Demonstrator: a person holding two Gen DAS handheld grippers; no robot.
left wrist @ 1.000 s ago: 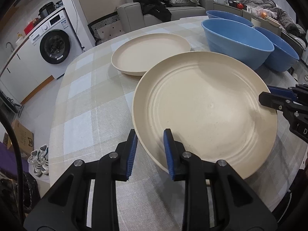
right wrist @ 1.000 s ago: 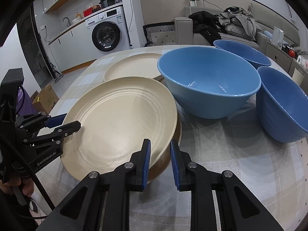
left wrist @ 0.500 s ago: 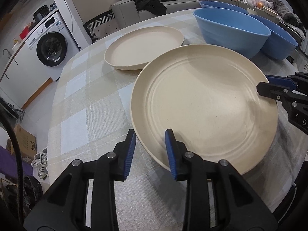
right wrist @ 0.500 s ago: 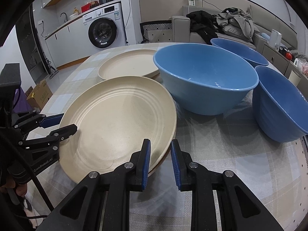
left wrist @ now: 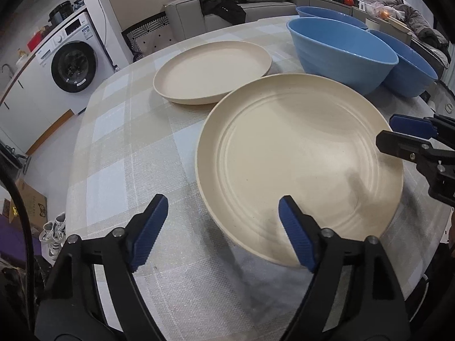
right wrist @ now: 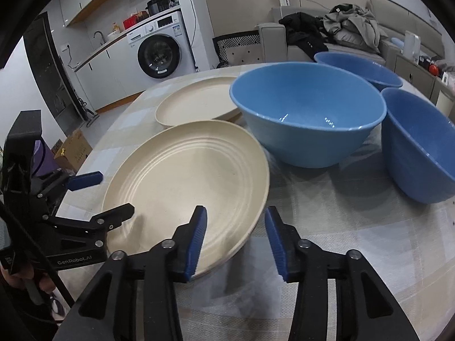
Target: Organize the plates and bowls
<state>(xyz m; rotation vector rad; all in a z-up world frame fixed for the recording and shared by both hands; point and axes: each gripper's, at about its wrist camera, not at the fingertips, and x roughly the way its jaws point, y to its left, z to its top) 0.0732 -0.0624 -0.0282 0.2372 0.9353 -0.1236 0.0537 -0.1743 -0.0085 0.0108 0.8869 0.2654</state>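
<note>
Both grippers letting go: the left gripper (left wrist: 221,227) is opening wide, the right gripper (right wrist: 234,234) opening less (rim between each pair, pads clear). The ridged cream plate (left wrist: 298,164) lies centre frame on the checked tablecloth (left wrist: 128,147), blue bowl (right wrist: 307,113) upper right.

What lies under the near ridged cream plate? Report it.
A second cream rim seems to peek out beneath the round ridged cream plate on the checked tablecloth. The rest below is covered.
</note>
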